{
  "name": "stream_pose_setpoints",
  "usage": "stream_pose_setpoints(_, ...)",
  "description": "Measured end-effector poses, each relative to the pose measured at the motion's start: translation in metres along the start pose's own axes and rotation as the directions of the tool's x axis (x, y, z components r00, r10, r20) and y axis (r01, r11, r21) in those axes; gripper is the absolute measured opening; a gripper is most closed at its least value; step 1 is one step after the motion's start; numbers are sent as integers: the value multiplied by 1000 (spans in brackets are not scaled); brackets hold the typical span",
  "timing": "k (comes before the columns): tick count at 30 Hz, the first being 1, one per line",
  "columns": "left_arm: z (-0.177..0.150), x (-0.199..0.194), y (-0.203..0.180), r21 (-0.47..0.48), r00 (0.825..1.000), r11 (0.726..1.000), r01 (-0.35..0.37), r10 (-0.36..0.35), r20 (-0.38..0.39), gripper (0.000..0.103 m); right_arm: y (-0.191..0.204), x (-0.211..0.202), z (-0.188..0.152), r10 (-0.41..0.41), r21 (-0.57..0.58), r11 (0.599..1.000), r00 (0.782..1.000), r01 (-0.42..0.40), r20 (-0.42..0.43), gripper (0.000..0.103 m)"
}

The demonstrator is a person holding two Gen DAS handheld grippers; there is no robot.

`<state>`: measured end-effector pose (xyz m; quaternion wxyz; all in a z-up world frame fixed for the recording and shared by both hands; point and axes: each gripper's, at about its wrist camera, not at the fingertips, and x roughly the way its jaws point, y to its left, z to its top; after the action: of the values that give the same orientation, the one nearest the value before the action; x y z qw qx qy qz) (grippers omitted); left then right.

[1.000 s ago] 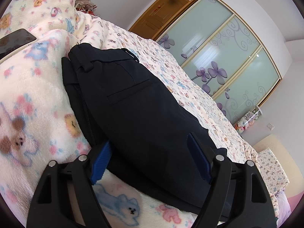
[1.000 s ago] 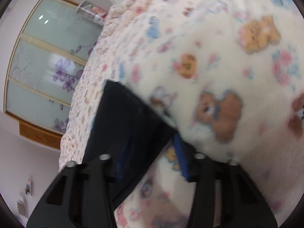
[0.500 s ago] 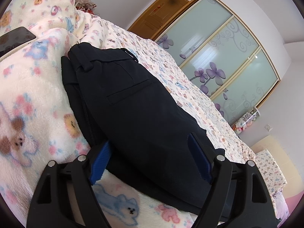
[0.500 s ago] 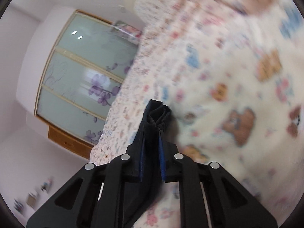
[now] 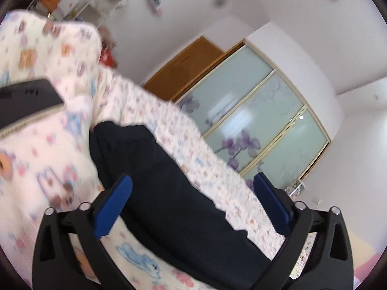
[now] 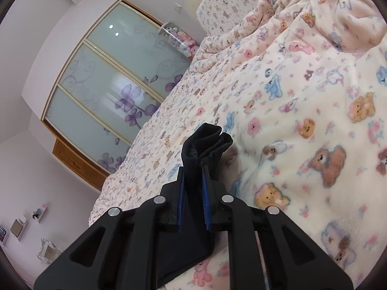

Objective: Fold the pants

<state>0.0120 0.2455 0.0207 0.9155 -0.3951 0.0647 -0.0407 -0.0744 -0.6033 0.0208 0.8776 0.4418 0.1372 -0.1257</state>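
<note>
The dark navy pants (image 5: 150,159) lie along the teddy-bear blanket (image 5: 48,169) on the bed, blurred in the left wrist view. My left gripper (image 5: 192,177) hovers above them, its jaws opening wide, with the cloth seen below the gap and neither blue pad touching it. In the right wrist view my right gripper (image 6: 193,169) is shut on a bunched end of the pants (image 6: 205,140), which sticks up past the blue pads and hangs below them, lifted off the blanket (image 6: 302,120).
A black phone (image 5: 24,104) lies on the blanket at the left. Sliding wardrobe doors with purple flowers (image 6: 108,84) and a wooden door (image 5: 183,70) stand beyond the bed. A jar of plush toys (image 6: 179,38) stands by the wardrobe.
My left gripper has widened, lifted off the pants and tilted up toward the wall. My right gripper has closed on the pants' end and raised it off the blanket.
</note>
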Motion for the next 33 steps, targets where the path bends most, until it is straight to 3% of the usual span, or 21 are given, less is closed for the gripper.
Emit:
stream_pose_setpoints(3,-1,16,-2,-24,993,995,92,-94,-76,101,0,2,-4,-17,-6,1000,1000,17,-11,14)
stream_pose_setpoints(6,-10,47,-7,-52,963,988,149,-157,-221,101,2,3,-6,-27,-19,999,1000,27,-13,14)
stream_pose_setpoints(8,-19,62,-7,-40,951,995,87,-95,-296,101,3,2,-7,-24,-26,999,1000,24,-11,14)
stream_pose_setpoints(9,-27,76,-4,-5,932,1000,-8,6,-362,101,5,2,-8,-22,-31,999,1000,22,-9,14)
stream_pose_setpoints(11,-39,92,-3,73,887,995,-66,92,-452,101,6,2,-7,-20,-33,999,1000,20,-7,14)
stream_pose_setpoints(12,-43,92,-9,132,886,989,-71,123,-447,101,7,2,-8,-14,-33,999,1000,14,-6,14)
stream_pose_setpoints(15,-50,91,-18,192,887,978,-82,159,-434,101,17,-1,-9,29,-53,998,1000,-29,4,14)
stream_pose_setpoints(19,-47,89,-13,144,896,988,-63,120,-428,101,60,-4,-15,113,-141,984,994,-112,-5,14)
stream_pose_setpoints(22,-44,88,-11,137,898,989,-59,113,-426,101,111,1,-32,177,-229,955,982,-186,-60,14)
stream_pose_setpoints(26,-44,88,-12,141,898,988,-60,115,-425,101,186,10,-74,309,-283,894,936,-346,-168,14)
stream_pose_setpoints(30,-44,87,-12,137,898,989,-59,112,-425,101,254,31,-149,396,-299,810,847,-504,-355,14)
stream_pose_setpoints(33,-44,87,-12,141,897,988,-61,116,-426,101,283,51,-216,379,-312,766,786,-563,-489,14)
